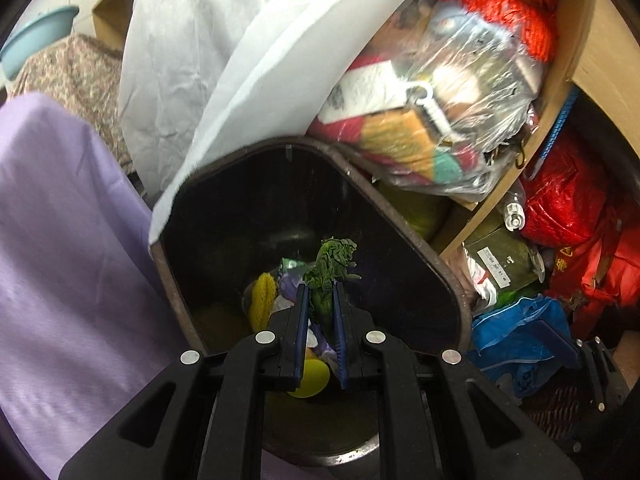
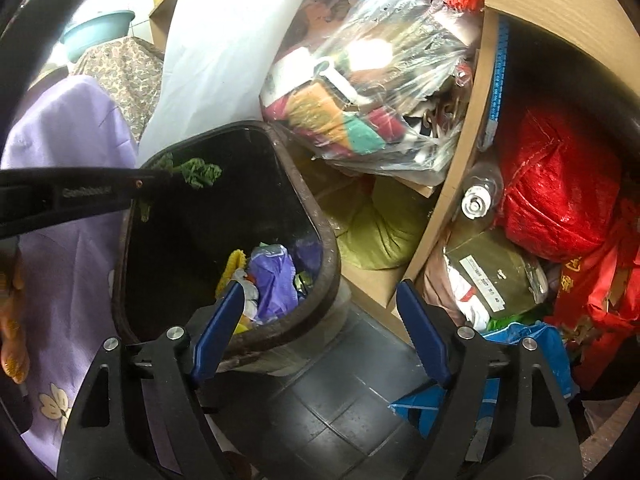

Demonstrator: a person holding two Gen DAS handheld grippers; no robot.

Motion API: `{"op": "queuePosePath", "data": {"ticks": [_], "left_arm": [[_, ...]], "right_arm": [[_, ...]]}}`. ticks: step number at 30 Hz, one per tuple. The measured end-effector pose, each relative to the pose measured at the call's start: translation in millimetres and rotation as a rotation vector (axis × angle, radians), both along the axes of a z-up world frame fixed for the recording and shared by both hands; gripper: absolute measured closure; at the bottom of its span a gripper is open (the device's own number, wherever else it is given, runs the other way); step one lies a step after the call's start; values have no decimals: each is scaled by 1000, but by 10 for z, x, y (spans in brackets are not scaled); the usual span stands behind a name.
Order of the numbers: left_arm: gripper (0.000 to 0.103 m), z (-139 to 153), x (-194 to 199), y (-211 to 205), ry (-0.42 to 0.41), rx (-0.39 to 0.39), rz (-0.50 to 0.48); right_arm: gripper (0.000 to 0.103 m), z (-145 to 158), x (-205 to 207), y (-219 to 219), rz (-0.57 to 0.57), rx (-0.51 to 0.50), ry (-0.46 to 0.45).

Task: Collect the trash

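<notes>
The left gripper (image 1: 320, 300) is closed narrowly on a wilted green leafy scrap (image 1: 332, 264), holding it directly over the open mouth of the dark trash bin (image 1: 416, 236); the scrap hangs above the rim, not yet let go; the right wrist view shows the same green piece (image 2: 198, 172) sticking out past the left gripper's black body, above the far side of the bin. The right gripper (image 2: 320, 320) stands wide apart and holds nothing, hovering just beside the bin's near corner over the dark tiled floor (image 2: 320, 420). Inside the bin there is already some waste: a crumpled purple wrapper (image 2: 276, 276), a yellow mesh piece (image 2: 234, 264) and a round yellow object (image 1: 312, 380) lying at the bottom; so part of the collecting looks done. What seems left for this item is the release into the bin; whether more trash remains elsewhere cannot be told, since both views show only the bin, a lilac cloth (image 1: 68, 240) and cluttered shelves (image 2: 452, 184) of bagged goods.
</notes>
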State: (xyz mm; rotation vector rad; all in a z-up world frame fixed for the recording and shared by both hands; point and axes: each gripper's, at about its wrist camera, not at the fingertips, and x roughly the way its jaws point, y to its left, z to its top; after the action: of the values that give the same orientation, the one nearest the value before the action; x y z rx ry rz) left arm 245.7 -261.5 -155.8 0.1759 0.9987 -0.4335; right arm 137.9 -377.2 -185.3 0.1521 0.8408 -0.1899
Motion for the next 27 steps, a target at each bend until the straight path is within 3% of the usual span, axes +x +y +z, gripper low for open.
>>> {"op": "queuePosePath", "data": {"ticks": [5,7,8,9,23,27], "left_arm": [[86,-83,31,-18,25,24,-3],[66,-68,26,-12,25,13,-3],[49,-52,17,-6,18,9,-4],[42,-33,7,-4,7,3,-5],[37,138,-133,-82,-66,19,-47],[34,247,-182,-28,-84,2,-43]], "right_arm": [[25,-14,-25,-41,-12,4,2],[25,-15,-24,-49,-14,5,2],[25,-13,-28,-46,-16,4,2],[25,-13,-28,-46,-16,2,2],[24,-19,-64,-49,-25,0,6],[18,-7,-87,-70,-40,0,2]]}}
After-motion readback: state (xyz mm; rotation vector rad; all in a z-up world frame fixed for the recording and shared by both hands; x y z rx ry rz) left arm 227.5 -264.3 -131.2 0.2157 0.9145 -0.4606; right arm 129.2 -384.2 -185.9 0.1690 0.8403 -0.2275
